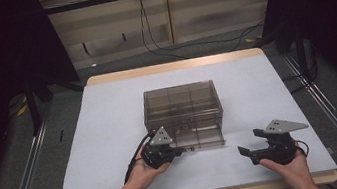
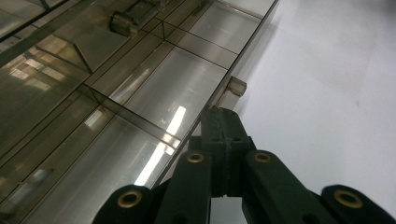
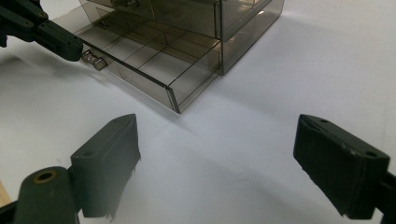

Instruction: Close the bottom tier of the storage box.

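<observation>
On the left, my left claw (image 1: 181, 150) is in front of the smoky transparent drawer box (image 1: 181, 103), which stands near the middle of the white counter (image 1: 109, 118). The two jaws of this claw are pressed together, with nothing visible between them. In the left gripper view the tips (image 2: 224, 122) are just below the small clear knob (image 2: 235, 86) on the front wall of the bottom drawer (image 2: 173, 88). I cannot tell if they touch the drawer edge. This drawer is pulled out toward me from the box, and thin walls divide it into compartments. In the right gripper view the left claw's tip is just beside the knob.

Further right, my right claw (image 1: 248, 152) is near the front edge of the counter, well apart from the box. Its jaws stand wide apart and hold nothing; between them I see bare counter. It points to the left, toward the open drawer's corner.
</observation>
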Motion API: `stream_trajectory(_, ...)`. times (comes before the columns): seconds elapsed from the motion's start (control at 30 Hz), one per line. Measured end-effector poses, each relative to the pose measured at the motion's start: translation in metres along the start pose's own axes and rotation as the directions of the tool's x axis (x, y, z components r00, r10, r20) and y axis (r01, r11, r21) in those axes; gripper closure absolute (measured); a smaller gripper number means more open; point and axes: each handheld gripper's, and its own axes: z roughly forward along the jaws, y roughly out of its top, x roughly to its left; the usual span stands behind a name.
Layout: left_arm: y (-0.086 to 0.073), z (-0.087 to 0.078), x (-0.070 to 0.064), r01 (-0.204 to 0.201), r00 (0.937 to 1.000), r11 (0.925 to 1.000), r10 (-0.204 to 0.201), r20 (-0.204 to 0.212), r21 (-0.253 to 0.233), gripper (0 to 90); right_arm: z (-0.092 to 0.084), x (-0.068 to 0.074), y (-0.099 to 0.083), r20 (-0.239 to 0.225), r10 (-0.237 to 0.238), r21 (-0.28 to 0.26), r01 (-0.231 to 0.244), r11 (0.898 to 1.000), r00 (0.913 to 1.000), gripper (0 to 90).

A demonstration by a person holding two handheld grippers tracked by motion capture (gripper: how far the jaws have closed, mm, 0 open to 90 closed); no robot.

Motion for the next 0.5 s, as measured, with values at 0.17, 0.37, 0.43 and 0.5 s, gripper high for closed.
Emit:
stream_trajectory(0.17, 0.0038, 0.0019, -0.0001, -0.017, 0.9999, 0.9998, 0.017, 0.001, 0.008, 90.0, 0.0004, -0.0002, 0.0, 0.001, 0.005, 0.002, -0.005, 1.0, 1.0, 14.4)
stream_trajectory(0.37, 0.0071, 0.0018, 0.0012, -0.023, 0.9997, 0.9996, 0.023, 0.0, 0.019, 90.0, -0.0001, -0.0007, -0.0004, -0.001, 0.007, -0.001, -0.007, 1.0, 1.0, 14.4)
stream_trajectory(0.43, 0.0071, 0.0022, 0.0022, -0.018, 0.9998, 0.9998, 0.018, 0.003, 0.005, 90.0, 0.0, -0.0011, -0.0003, -0.001, 0.007, -0.001, -0.007, 1.0, 1.0, 14.4)
stream_trajectory(0.5, 0.0087, 0.0011, 0.0046, -0.006, 0.9999, 0.9996, 0.006, 0.011, -0.027, 90.0, 0.0002, -0.0006, -0.0001, -0.002, 0.005, 0.0, -0.005, 1.0, 1.0, 14.4)
